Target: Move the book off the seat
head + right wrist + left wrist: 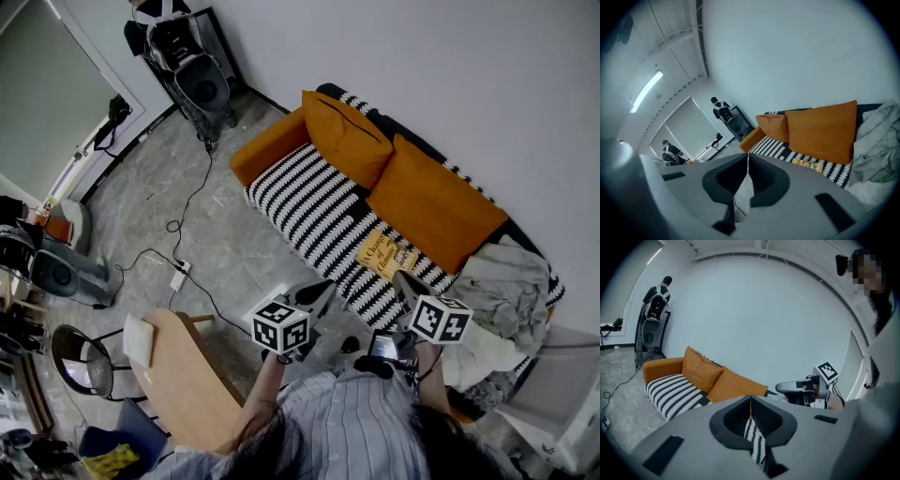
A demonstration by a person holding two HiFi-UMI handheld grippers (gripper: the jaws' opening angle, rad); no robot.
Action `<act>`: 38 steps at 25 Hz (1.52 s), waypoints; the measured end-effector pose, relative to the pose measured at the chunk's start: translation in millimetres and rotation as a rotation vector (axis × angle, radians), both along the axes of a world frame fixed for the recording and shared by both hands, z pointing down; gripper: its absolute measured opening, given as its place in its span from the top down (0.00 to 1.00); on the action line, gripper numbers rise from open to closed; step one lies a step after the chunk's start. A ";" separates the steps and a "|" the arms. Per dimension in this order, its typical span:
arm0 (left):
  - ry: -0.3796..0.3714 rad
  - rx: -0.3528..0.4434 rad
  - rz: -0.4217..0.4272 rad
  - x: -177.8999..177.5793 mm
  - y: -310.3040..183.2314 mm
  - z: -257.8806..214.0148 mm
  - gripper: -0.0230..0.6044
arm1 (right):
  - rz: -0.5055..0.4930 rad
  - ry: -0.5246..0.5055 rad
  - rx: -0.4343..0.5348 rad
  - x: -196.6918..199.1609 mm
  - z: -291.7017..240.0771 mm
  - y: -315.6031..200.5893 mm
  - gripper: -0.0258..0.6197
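A yellow book (386, 255) lies flat on the black-and-white striped seat of the sofa (309, 211), just in front of the right orange cushion (431, 202). It also shows in the right gripper view as the book (807, 163), below that cushion. My left gripper (315, 292) hovers shut and empty over the floor before the sofa's front edge, to the left of the book. My right gripper (404, 281) is shut and empty too, its tips close to the book's near side. The left gripper's jaws (750, 399) meet, as do the right gripper's (748, 157).
A heap of grey and white cloth (511, 281) covers the sofa's right end. A wooden table (183, 375) stands at my lower left, with a round chair (84, 361) beside it. A power strip and cable (178, 277) lie on the floor. Black equipment (192, 75) stands by the far wall.
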State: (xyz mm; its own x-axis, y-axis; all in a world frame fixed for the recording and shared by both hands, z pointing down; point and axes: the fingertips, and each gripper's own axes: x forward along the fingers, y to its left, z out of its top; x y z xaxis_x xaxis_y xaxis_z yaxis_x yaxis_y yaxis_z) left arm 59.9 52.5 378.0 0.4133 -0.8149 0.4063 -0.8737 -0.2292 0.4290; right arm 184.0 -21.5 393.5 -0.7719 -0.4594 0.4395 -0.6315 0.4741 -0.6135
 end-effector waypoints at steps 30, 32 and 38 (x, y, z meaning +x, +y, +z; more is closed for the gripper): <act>0.058 -0.062 0.176 33.3 -37.5 28.3 0.95 | 0.236 0.038 -0.090 67.2 23.0 -1.4 0.93; 0.057 -0.067 0.204 32.0 -50.4 30.9 0.95 | 0.261 0.043 -0.099 66.4 25.7 -11.8 0.93; 0.012 -0.115 0.269 7.1 -84.6 51.4 0.95 | 0.289 0.061 -0.144 40.9 42.6 -48.2 0.93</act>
